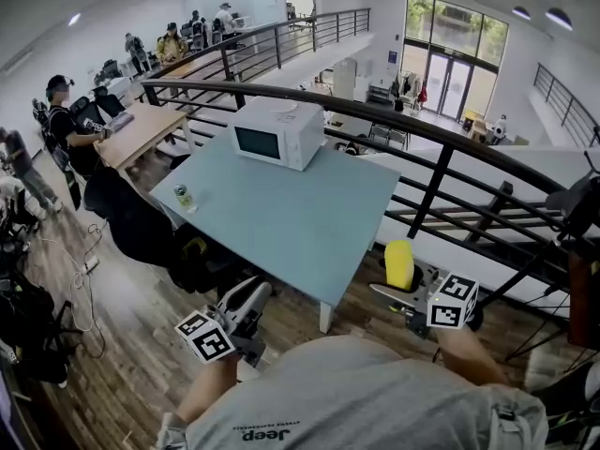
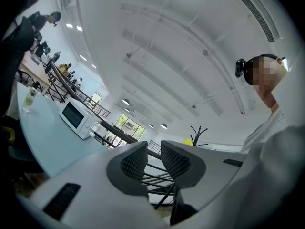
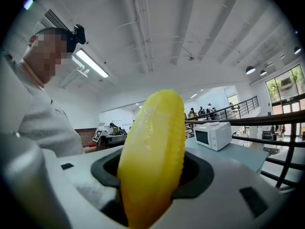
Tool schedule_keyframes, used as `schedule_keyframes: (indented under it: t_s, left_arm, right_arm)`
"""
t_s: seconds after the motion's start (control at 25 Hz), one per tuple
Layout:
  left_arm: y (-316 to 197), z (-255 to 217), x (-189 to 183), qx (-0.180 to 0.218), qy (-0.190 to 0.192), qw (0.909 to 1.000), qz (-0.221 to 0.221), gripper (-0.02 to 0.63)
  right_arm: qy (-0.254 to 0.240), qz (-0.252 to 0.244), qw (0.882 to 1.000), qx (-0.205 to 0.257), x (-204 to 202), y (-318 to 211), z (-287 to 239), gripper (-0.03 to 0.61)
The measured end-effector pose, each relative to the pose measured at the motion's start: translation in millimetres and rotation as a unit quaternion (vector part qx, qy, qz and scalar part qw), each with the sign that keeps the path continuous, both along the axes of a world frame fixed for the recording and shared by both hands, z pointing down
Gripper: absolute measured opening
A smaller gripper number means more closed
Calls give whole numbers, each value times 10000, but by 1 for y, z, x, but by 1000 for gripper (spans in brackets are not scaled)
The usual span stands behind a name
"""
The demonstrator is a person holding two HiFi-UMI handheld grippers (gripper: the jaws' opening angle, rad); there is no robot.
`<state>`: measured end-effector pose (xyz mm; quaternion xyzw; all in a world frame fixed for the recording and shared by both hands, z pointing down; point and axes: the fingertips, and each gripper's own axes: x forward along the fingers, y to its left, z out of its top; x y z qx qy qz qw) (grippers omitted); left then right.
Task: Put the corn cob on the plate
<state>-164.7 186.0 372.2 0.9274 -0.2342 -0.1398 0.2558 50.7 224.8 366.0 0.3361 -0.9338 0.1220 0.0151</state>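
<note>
A yellow corn cob (image 1: 399, 262) stands upright between the jaws of my right gripper (image 1: 398, 289), which is shut on it, off the near right corner of the blue table (image 1: 300, 223). In the right gripper view the corn cob (image 3: 152, 156) fills the middle and hides most of the pads of the right gripper (image 3: 152, 180). My left gripper (image 1: 251, 296) hangs off the table's near edge on the left. Its fingers (image 2: 136, 163) sit close together with nothing between them, so the left gripper (image 2: 154, 161) is shut. No plate is in view.
A white microwave (image 1: 277, 131) stands at the table's far side and a small bottle (image 1: 183, 196) at its left edge. A black railing (image 1: 441, 172) runs behind and to the right of the table. A dark chair (image 1: 141, 223) and several people at desks are on the left.
</note>
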Motion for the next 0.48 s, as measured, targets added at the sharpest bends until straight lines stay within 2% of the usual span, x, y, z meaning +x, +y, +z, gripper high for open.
schedule_keyframes:
  t_s: [0.28, 0.48]
  left_arm:
    - [-30, 5, -40, -57, 63, 9999, -121, 101]
    - [-49, 11, -62, -128, 76, 9996, -225, 37]
  right_arm:
    - [36, -81, 10000, -21, -37, -34, -6, 268]
    - [82, -82, 9999, -35, -56, -53, -7, 268]
